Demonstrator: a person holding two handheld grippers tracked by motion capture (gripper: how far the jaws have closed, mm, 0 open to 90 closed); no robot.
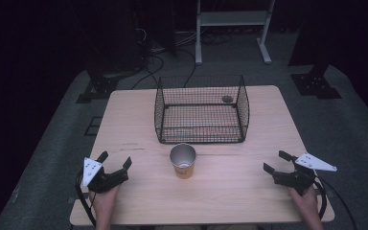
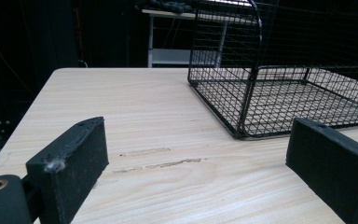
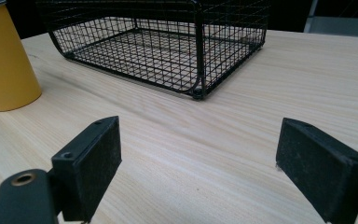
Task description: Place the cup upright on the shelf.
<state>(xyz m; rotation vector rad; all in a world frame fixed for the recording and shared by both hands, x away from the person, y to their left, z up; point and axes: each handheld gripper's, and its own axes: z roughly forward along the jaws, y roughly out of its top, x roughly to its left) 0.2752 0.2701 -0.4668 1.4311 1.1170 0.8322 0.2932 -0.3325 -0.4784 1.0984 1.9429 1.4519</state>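
Bare desk [image 1: 249,191] around both, so room to come in low and level. Wire basket [image 1: 201,111] at far middle, open top. Cup [image 1: 182,161] just in front of basket, apart from it, upright, mouth up, long axis vertical. Best taken across the wall below the rim. Left tool [image 1: 116,164] and right tool [image 1: 279,161] wide open, empty, well apart from cup
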